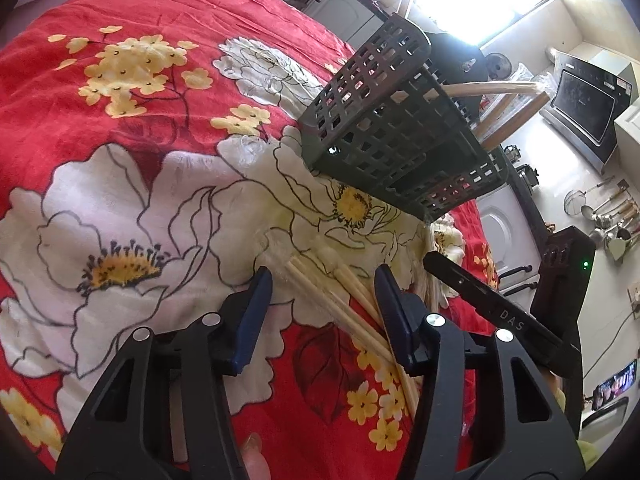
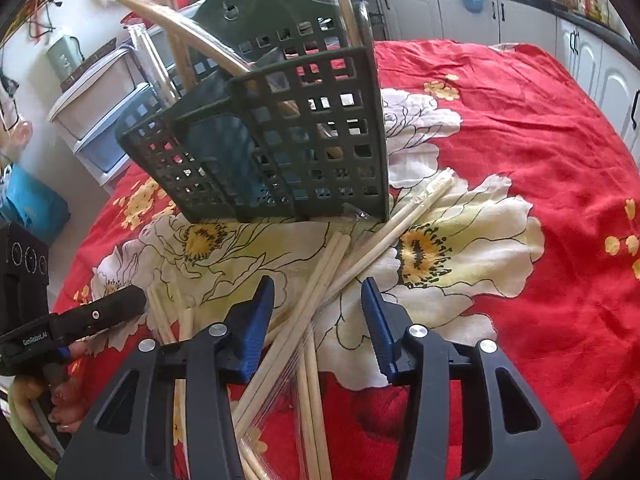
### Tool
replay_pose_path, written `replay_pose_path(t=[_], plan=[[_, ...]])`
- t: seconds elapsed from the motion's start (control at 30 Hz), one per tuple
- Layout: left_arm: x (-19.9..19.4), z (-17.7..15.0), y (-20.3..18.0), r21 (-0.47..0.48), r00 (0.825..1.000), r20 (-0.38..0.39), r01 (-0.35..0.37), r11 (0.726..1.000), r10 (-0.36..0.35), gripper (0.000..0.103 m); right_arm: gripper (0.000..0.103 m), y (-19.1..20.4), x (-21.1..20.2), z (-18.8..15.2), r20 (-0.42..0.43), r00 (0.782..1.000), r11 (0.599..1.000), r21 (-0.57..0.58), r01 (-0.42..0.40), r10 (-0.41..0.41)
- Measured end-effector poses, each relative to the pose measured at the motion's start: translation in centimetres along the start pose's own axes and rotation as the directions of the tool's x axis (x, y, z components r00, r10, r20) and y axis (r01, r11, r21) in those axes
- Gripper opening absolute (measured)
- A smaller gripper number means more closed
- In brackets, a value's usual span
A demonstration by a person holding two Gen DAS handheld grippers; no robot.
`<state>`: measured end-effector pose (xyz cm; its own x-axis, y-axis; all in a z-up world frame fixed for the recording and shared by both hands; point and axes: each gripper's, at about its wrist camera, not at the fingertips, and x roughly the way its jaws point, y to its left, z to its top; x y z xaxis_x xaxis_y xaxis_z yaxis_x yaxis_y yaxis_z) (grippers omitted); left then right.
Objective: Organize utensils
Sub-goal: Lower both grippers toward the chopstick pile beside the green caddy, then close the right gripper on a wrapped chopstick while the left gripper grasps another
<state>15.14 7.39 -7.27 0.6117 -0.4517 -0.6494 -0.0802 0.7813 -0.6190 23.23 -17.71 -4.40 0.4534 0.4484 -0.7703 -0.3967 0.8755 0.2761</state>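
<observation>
My right hand-held gripper, jaws spread empty, straddles the chopsticks pointing lengthwise toward the basket ahead.

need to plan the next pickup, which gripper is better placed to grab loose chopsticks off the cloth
Right, probably. The right gripper is open with several chopsticks running between its fingers. The left gripper is also open, but over fewer sticks.
</observation>
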Motion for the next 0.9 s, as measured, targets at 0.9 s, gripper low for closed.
replay_pose_path(t=[0.9], plan=[[0.8,1.0,2.4,-0.075,0.999,-0.003,0.042,0.996,-0.042,0.009,0.007,-2.1,-1.7,-0.3,0.035,0.998,0.990,0.127,-0.061,0.057]])
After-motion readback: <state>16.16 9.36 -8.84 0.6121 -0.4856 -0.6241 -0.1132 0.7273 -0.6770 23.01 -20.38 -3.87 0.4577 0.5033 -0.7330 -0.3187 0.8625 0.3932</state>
